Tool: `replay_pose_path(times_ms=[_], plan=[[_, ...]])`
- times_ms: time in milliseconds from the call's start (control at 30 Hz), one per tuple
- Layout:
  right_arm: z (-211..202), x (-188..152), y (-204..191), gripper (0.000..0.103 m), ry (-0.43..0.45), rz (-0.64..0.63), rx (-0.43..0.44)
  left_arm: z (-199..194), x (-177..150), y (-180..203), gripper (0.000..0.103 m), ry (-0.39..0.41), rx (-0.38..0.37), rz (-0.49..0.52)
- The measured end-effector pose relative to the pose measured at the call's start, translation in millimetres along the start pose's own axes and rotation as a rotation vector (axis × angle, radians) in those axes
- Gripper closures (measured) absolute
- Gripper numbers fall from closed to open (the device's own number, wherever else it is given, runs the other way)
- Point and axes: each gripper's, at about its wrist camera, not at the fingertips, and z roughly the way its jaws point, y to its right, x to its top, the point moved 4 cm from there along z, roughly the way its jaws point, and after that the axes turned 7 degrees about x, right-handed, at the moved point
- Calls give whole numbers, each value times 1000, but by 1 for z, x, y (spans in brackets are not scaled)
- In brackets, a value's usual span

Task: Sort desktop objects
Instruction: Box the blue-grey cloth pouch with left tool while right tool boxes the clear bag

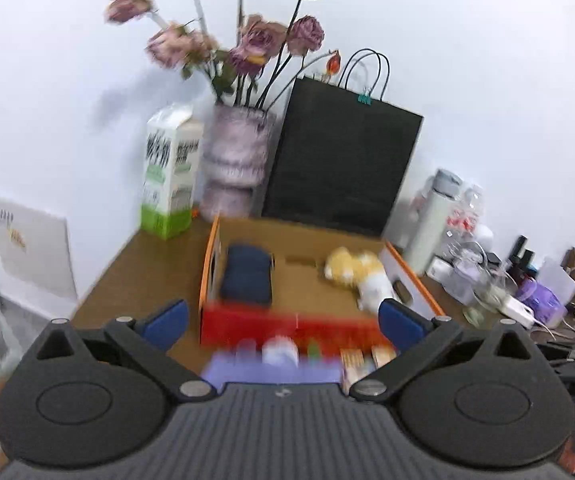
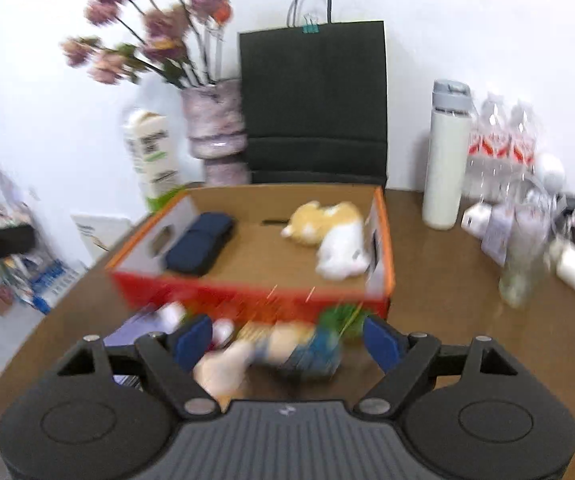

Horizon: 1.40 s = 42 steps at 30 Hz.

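Observation:
An open cardboard box (image 1: 287,326) with red and orange sides stands on the brown desk; it also shows in the right wrist view (image 2: 247,300). Inside lie a dark blue pouch (image 1: 246,275) (image 2: 199,248) and a yellow-and-white plush toy (image 1: 361,274) (image 2: 333,236). My left gripper (image 1: 283,320) is open and empty above a blurred purple item (image 1: 271,368) with a white bottle on it. My right gripper (image 2: 287,344) is open above a blurred doll (image 2: 271,354) with green and blue parts, in front of the box.
Behind the box stand a vase of dried roses (image 1: 235,164), a milk carton (image 1: 169,176) and a black paper bag (image 1: 339,160). A white flask (image 2: 445,156), water bottles (image 2: 499,148), a charger (image 1: 519,310) and cables crowd the desk's right side.

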Motion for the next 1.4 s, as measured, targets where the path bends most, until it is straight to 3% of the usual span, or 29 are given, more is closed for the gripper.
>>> replay_pose_path(times_ms=[100,267,333,433,667,800,967,1067,1200,1300,1400], plan=[[-26,-55,-20,21,17,7,49,-25,-53,-11,0,-42,-28,-43],[-49,-130,-45,21,26,9,50,-58,-137,-21,0,1,75,27],[-56,-148,-54,21,24,-42,14,-68,-154,-22,0,-6,105,43],[-69,-168,-68,21,41,-87,-21,-81,-167,-25,0,-16,54,26],[-88,-178,-89,20,155,-118,3,-77,-167,-21,0,6,103,43],[-87,-168,-95,0,235,-173,-11,-69,-167,-19,0,-1,103,60],[-55,-152,-100,0,154,-204,15,-49,-152,-27,0,5,138,37],[-30,-147,-104,17,92,-229,3,-29,-133,-25,0,10,110,15],[2,-144,-105,54,4,-206,20,18,-100,-10,0,-30,80,16],[6,-145,-102,55,4,-192,18,52,-78,2,0,-16,45,9],[1,-145,-96,56,18,-176,17,87,-70,16,2,-70,26,20]])
